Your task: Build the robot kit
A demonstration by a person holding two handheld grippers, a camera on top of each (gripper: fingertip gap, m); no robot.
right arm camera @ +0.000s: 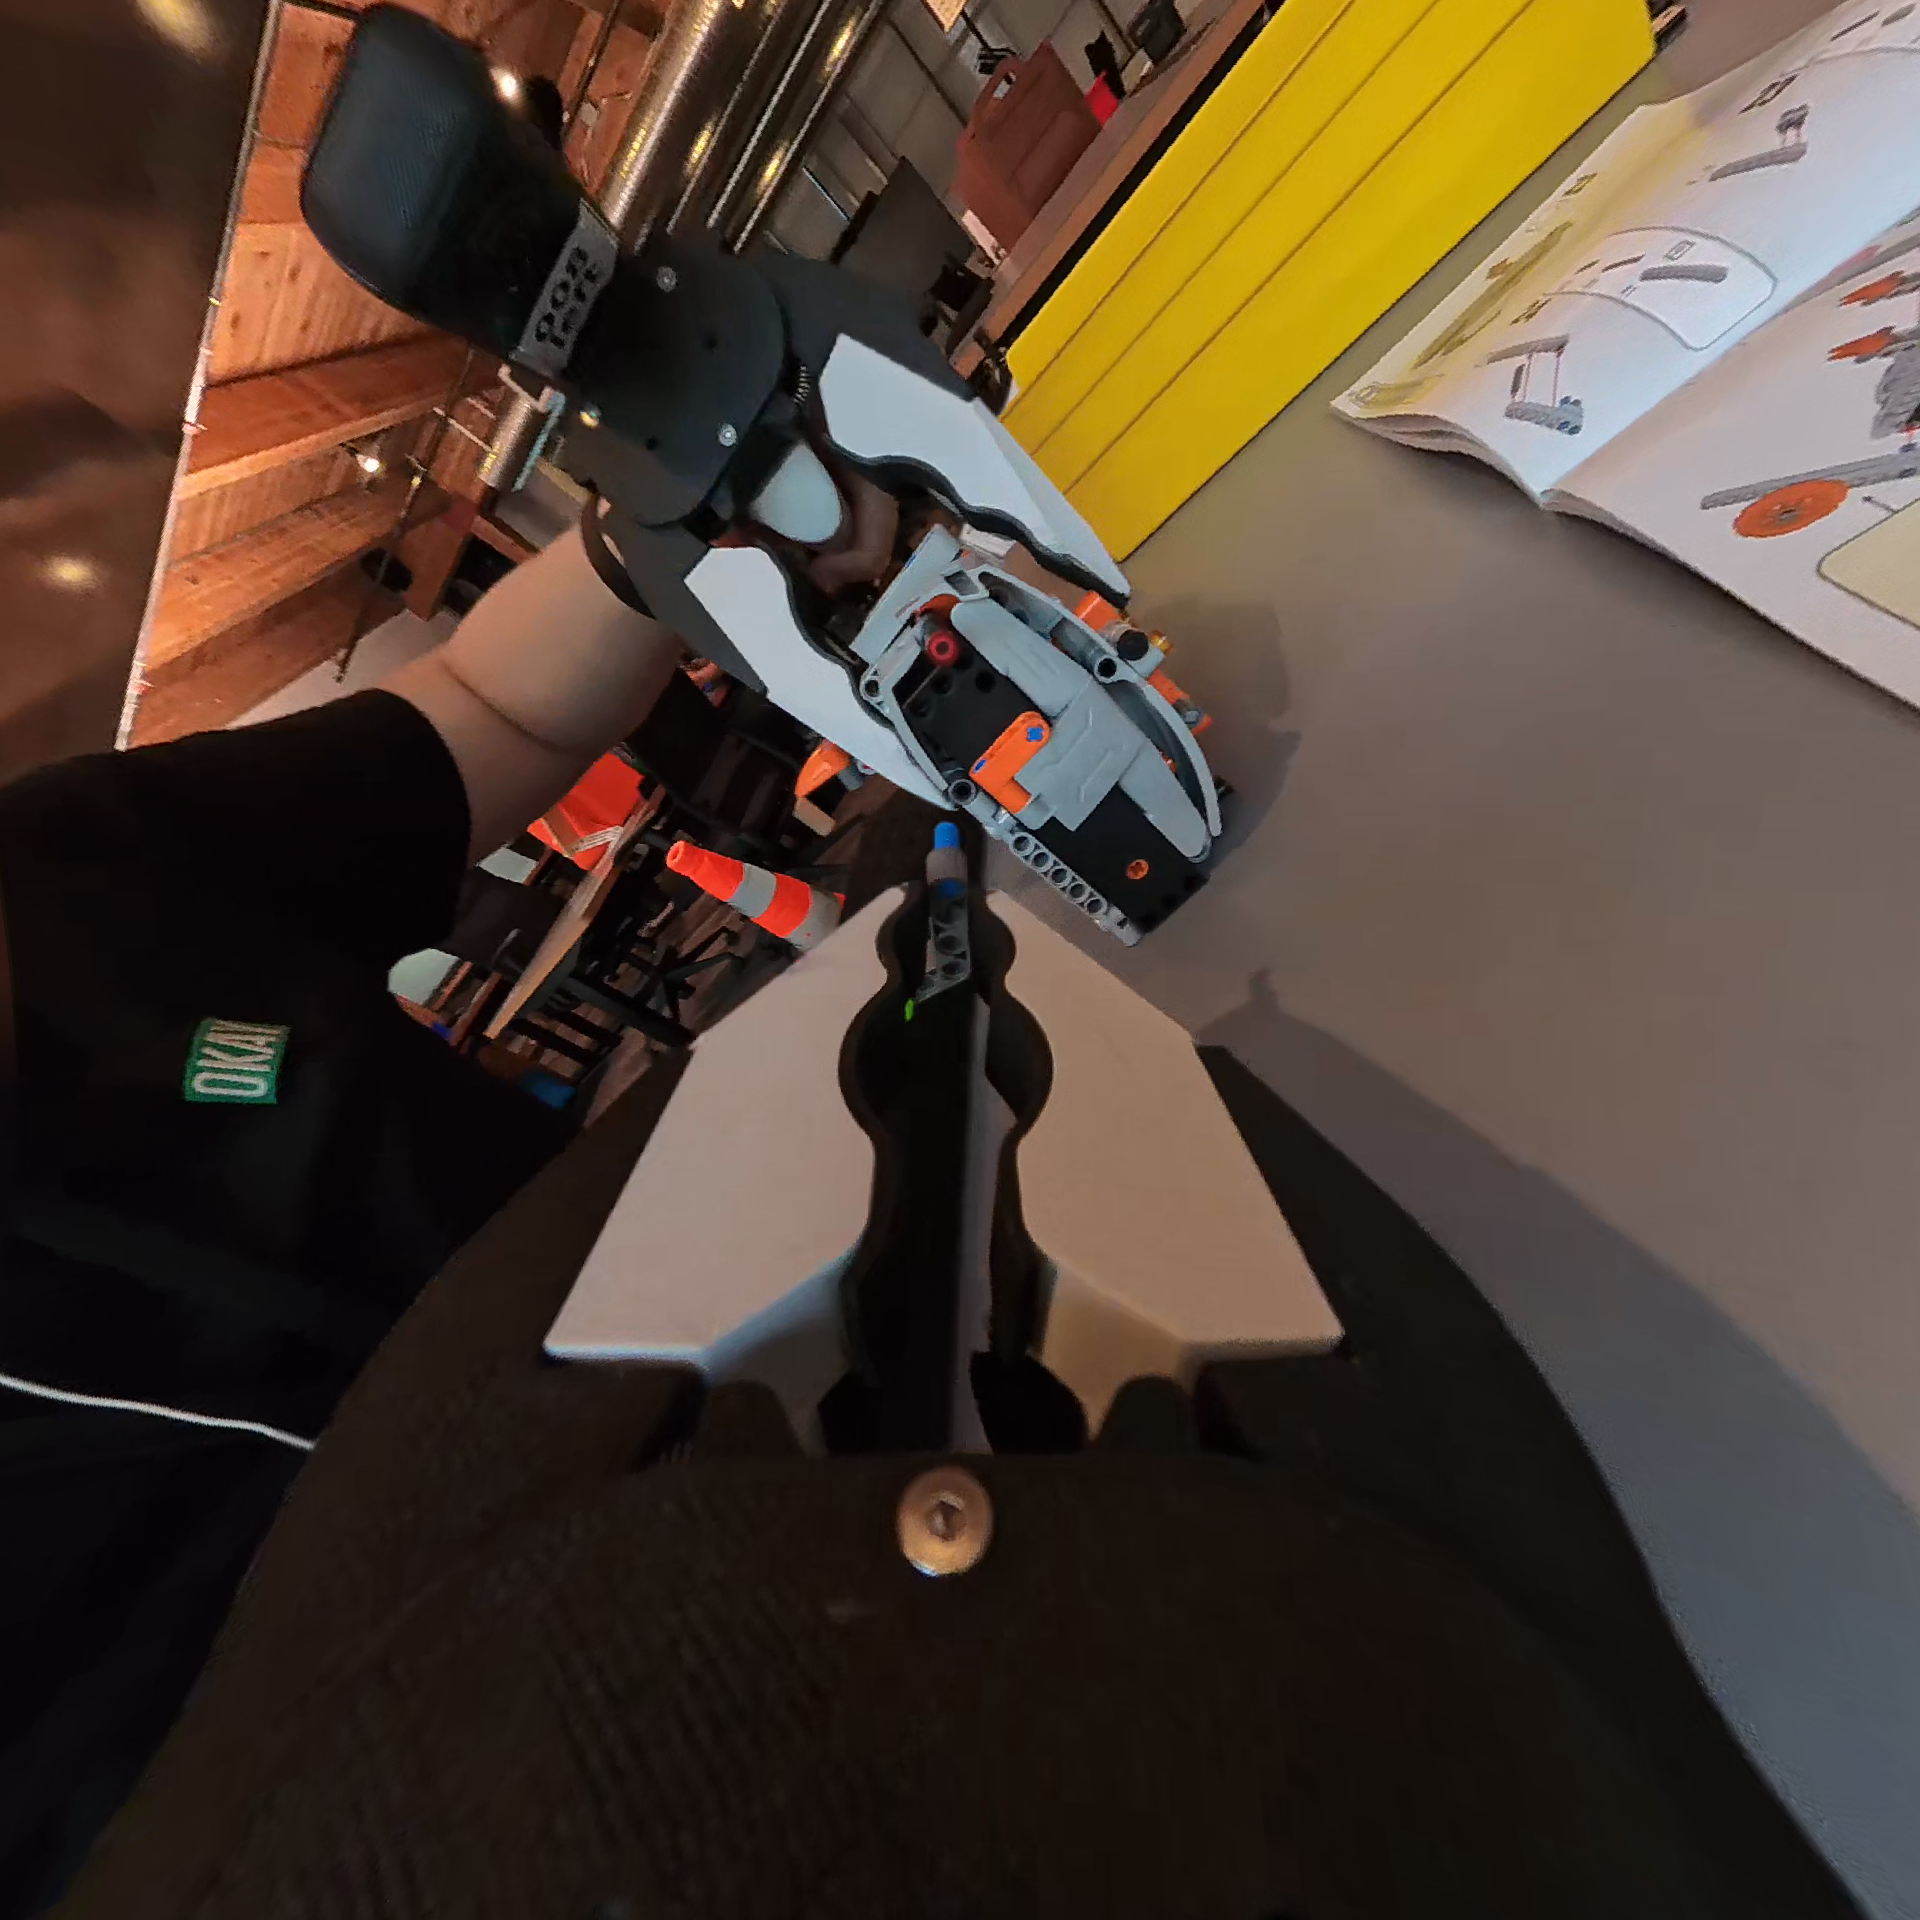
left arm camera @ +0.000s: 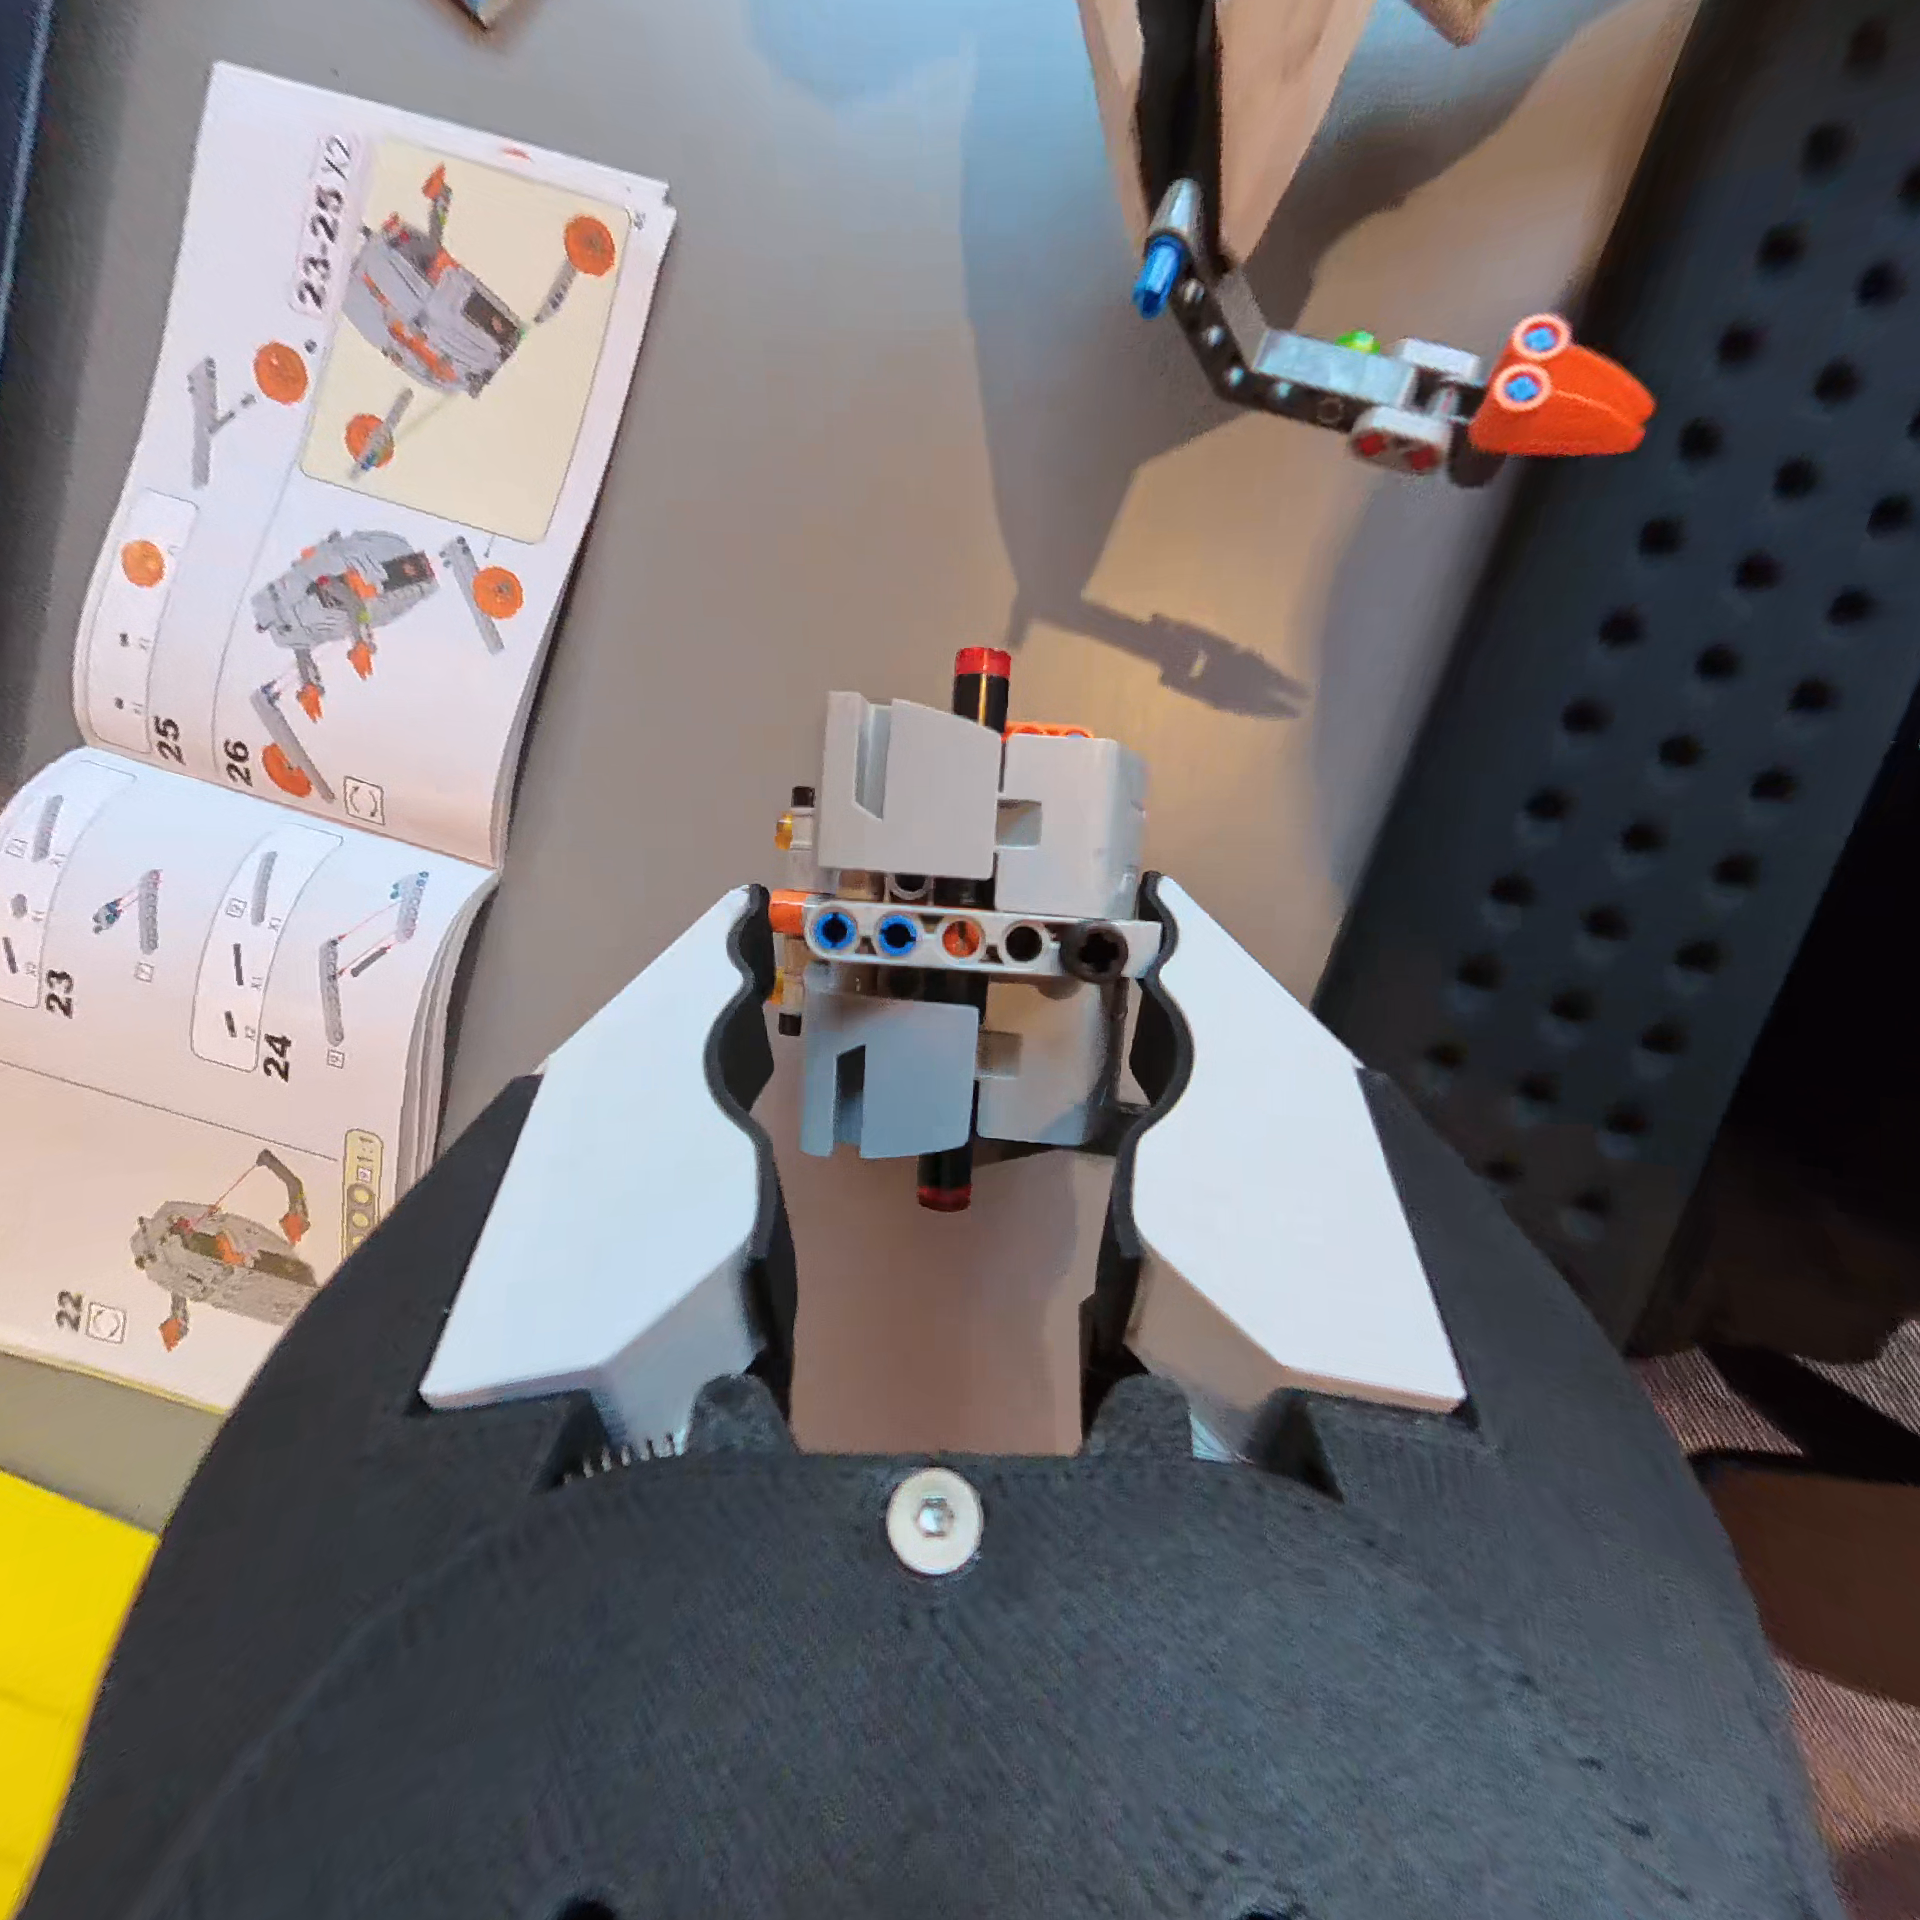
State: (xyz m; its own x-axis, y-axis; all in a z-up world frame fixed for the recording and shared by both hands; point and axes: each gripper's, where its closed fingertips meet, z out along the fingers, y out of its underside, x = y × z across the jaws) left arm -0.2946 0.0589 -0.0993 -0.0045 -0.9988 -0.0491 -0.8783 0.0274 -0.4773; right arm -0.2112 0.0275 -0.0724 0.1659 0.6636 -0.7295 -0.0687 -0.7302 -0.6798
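My left gripper (left arm camera: 951, 935) is shut on a grey brick-built body (left arm camera: 966, 821) with a black axle and red ends, held above the grey table. It also shows in the right wrist view (right arm camera: 1049, 748), held by the left gripper (right arm camera: 966, 686). My right gripper (right arm camera: 951, 914) is shut on a black angled leg piece (right arm camera: 948, 940) with a blue pin (right arm camera: 945, 836) at its tip, just short of the body. In the left wrist view that leg (left arm camera: 1382, 379) hangs from the right gripper (left arm camera: 1184, 156), with an orange claw foot (left arm camera: 1569, 410).
An open instruction booklet (left arm camera: 312, 665) lies on the grey table (left arm camera: 883, 416) to the left; it also shows in the right wrist view (right arm camera: 1714, 343). A black perforated panel (left arm camera: 1714, 675) stands at the right. A yellow box (right arm camera: 1299, 239) sits at the table edge. A person's black sleeve (right arm camera: 208, 987) is at left. The gap from one gripper's tips to the other's is roughly 10 cm. The black perforated panel (left arm camera: 1714, 675) is about 15 cm from both grippers' fingertips.
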